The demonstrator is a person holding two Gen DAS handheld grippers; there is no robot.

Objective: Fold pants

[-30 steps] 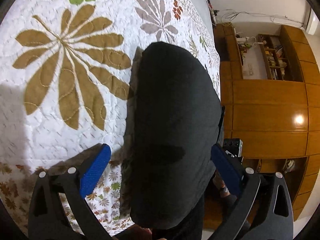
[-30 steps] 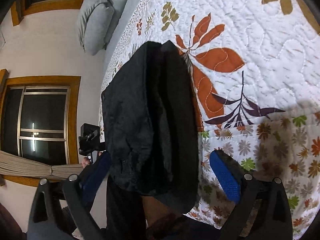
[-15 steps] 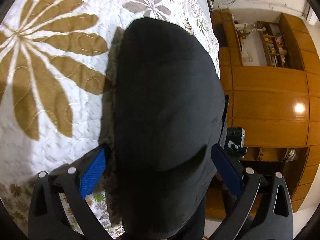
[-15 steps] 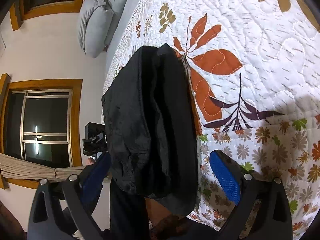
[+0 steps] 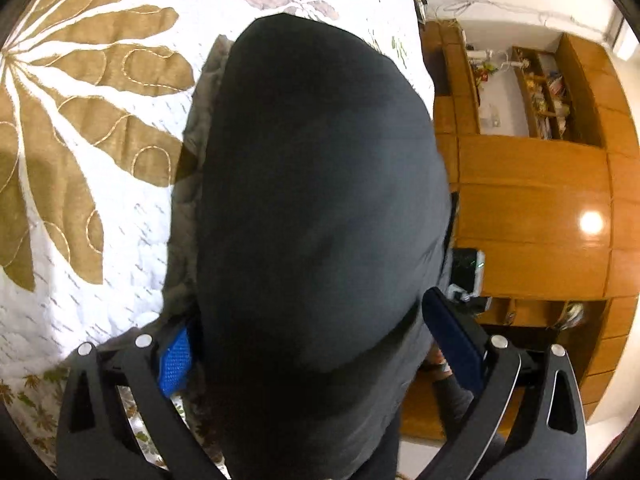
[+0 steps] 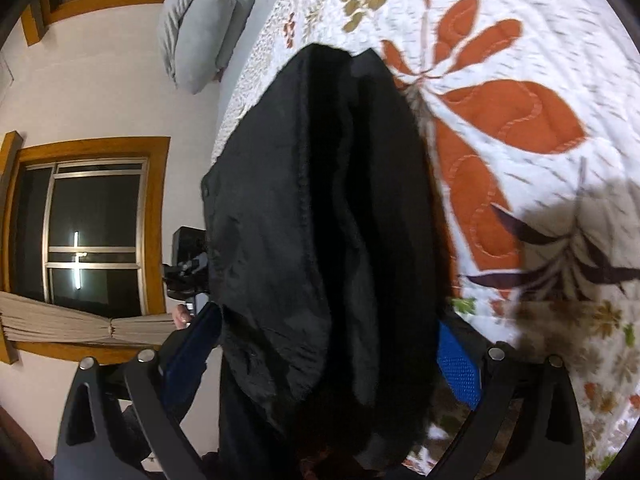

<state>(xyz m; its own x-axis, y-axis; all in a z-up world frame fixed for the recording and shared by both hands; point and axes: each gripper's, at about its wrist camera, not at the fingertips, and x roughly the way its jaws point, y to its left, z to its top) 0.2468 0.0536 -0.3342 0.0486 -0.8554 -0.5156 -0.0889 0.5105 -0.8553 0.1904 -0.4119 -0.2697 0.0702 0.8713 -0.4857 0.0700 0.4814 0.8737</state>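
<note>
Folding black pants on a flowered quilt

Filling the middle of both wrist views, the black pants lie as a thick folded bundle on a white quilt stitched with tan, orange and purple leaves. Seen from the left gripper, the top layer is smooth and rounded. Seen from the right gripper, stacked layers show, with a seam running lengthwise and a rumpled edge toward the left finger. Each gripper's blue-padded fingers stand spread wide with the bundle between them, the pads close against the cloth; I cannot tell whether they press it. Beyond the left gripper's right finger stands a wooden cabinet, its open shelves holding small items too blurred to name. Grey pillows lie far ahead of the right gripper's left finger.
</note>
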